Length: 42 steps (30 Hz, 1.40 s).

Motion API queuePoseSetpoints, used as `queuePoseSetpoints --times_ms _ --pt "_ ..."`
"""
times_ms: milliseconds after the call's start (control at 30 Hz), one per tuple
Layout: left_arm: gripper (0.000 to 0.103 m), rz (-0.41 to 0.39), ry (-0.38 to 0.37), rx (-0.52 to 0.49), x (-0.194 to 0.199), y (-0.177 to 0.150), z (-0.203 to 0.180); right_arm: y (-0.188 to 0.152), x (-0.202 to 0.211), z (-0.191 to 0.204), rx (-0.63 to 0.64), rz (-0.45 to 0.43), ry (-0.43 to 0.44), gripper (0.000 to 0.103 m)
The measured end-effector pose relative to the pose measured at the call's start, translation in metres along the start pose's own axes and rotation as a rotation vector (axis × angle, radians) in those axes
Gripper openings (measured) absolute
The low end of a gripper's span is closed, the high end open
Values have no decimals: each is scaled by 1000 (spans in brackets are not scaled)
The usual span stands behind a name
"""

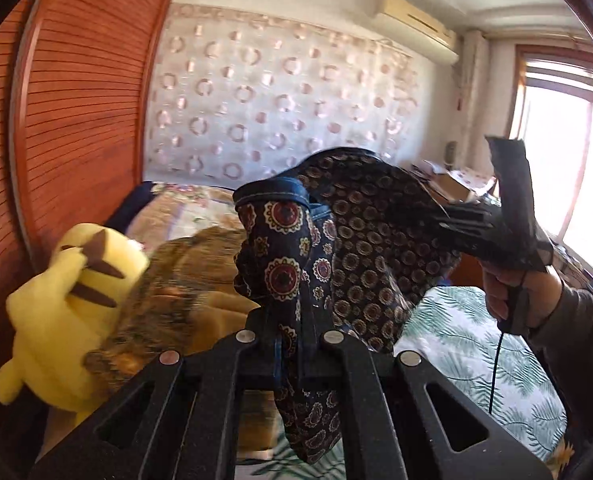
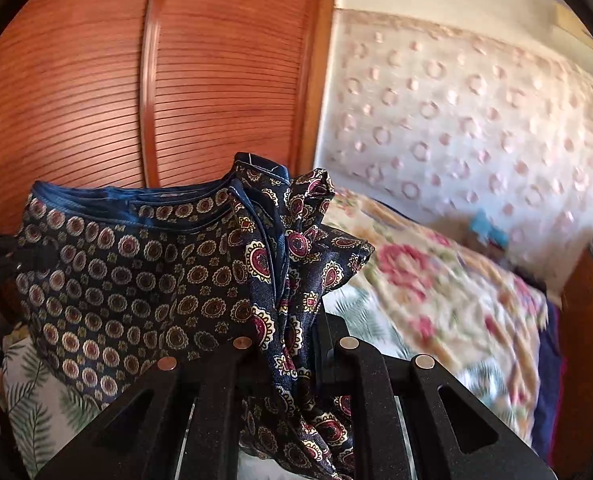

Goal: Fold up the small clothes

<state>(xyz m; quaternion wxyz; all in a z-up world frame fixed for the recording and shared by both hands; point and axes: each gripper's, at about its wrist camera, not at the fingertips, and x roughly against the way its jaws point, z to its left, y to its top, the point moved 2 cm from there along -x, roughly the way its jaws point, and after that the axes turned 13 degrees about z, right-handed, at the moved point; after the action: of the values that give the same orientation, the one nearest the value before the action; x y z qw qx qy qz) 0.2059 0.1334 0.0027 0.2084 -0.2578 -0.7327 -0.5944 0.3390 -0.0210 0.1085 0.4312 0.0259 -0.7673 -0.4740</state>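
A small dark-blue garment (image 1: pixel 360 240) printed with round medallions and edged with a blue band hangs in the air above the bed, stretched between both grippers. My left gripper (image 1: pixel 286 316) is shut on one bunched corner of it, cloth trailing down between the fingers. In the left wrist view the right gripper (image 1: pixel 448 220) grips the far edge, held by a hand (image 1: pixel 516 296) in a grey sleeve. In the right wrist view my right gripper (image 2: pixel 286 332) is shut on a bunched corner of the garment (image 2: pixel 136 264), and the left gripper (image 2: pixel 28 258) pinches its left edge.
A yellow plush toy (image 1: pixel 64 308) and a brown patterned cushion (image 1: pixel 164 296) lie at the left on the bed. A leaf-print sheet (image 1: pixel 464 344) covers the bed, with a floral quilt (image 2: pixel 436 292) further back. A slatted wooden wardrobe (image 2: pixel 96 92) stands close behind, and a window (image 1: pixel 568 168) at right.
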Motion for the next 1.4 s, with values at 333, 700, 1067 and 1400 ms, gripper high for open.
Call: queuePoseSetpoints --times_ms 333,700,1067,1400 --pt "5 13 56 126 -4 -27 70 64 -95 21 159 18 20 11" --pt "16 75 109 152 -9 -57 91 106 -167 40 118 92 39 48" --pt "83 -38 160 83 14 -35 82 112 -156 20 -24 -2 16 61" --pt "83 58 247 82 -10 -49 90 75 -195 15 -30 153 75 61"
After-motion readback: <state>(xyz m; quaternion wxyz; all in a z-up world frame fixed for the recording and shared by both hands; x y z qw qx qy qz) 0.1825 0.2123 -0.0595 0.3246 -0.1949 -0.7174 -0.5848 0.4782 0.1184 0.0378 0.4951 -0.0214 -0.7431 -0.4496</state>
